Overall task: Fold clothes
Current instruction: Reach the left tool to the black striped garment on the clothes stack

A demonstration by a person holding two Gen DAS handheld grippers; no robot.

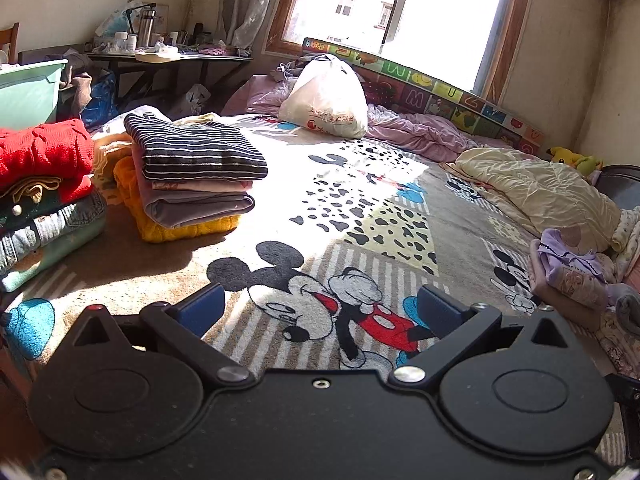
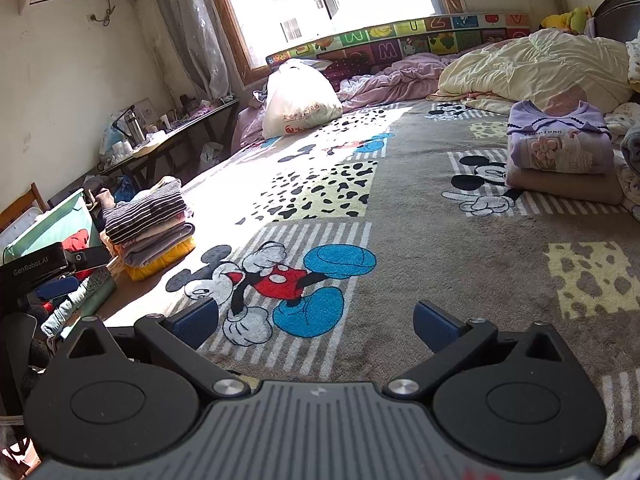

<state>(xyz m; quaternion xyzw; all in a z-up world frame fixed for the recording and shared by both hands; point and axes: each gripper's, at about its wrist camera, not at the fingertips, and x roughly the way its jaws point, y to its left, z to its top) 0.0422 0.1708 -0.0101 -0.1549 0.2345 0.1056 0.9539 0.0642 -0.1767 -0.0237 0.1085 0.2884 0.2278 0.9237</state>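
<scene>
Striped folded stack [image 1: 196,168] sat ahead-left of left gripper [image 1: 320,308], red-topped stack [image 1: 44,200] further left. Lilac folded pile [image 2: 560,152] lay ahead-right of right gripper [image 2: 316,320]. Both jaws spread wide, holding nothing. Blanket [image 2: 460,240] between jaws bare; remaining unfolded garments unclear.

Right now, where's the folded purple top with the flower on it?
The purple top lies at the right of the right wrist view, atop a beige folded garment, just before the cream duvet.
</scene>
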